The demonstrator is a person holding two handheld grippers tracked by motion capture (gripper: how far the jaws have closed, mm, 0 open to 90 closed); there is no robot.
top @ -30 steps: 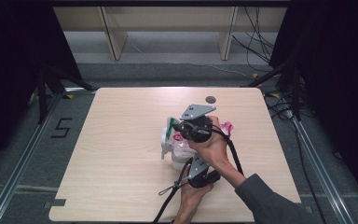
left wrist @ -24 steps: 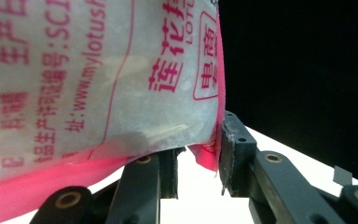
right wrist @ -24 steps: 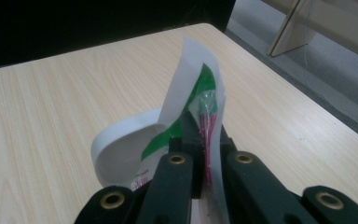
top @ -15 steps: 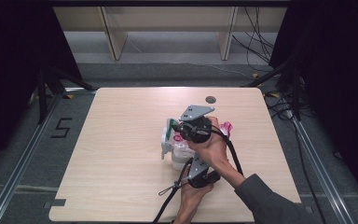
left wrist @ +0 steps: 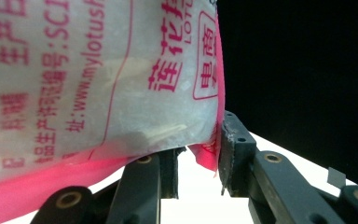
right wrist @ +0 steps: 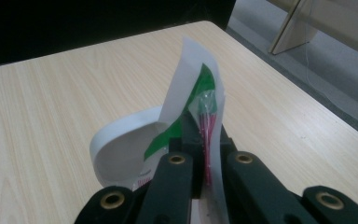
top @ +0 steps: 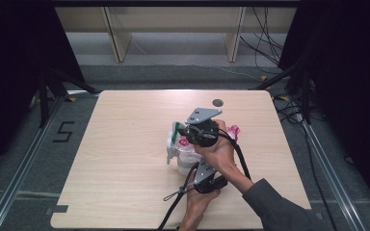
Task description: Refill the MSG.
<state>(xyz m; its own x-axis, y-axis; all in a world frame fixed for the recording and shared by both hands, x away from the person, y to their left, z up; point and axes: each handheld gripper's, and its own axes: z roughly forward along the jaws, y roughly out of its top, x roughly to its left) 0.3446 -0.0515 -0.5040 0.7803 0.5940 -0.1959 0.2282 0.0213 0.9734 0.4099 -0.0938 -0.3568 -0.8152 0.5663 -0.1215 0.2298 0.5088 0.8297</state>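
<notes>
Nothing has shifted since the earlier high-view frames: both hands and the bundle between them sit in the same spot on the pale wooden table (top: 125, 159), right of its middle.

The step in hand looks like pulling the clear plastic bag with pink printed lettering (left wrist: 93, 79) apart from the curled white plastic sleeve with a green stripe (right wrist: 186, 107). To do it well, I judge the two holds should stay firm and the pull run straight along the sleeve, slowly, since thin film tears at a pinch point.

The right gripper (right wrist: 204, 140) has its jaws pressed together on the sleeve's upright flap, with a bunched strip of pink-striped film caught alongside it. The left gripper (left wrist: 196, 158) stands partly spread around the bag's lower corner; the pink edge lies against the right-hand pad (left wrist: 233, 154) (whether the other pad presses the film is hard to tell, since the bag droops over it).

In the high view the hands and gripper bodies cover most of the bundle. What the bag contains cannot be made out, and its lettering is cut off at the frame edge.
</notes>
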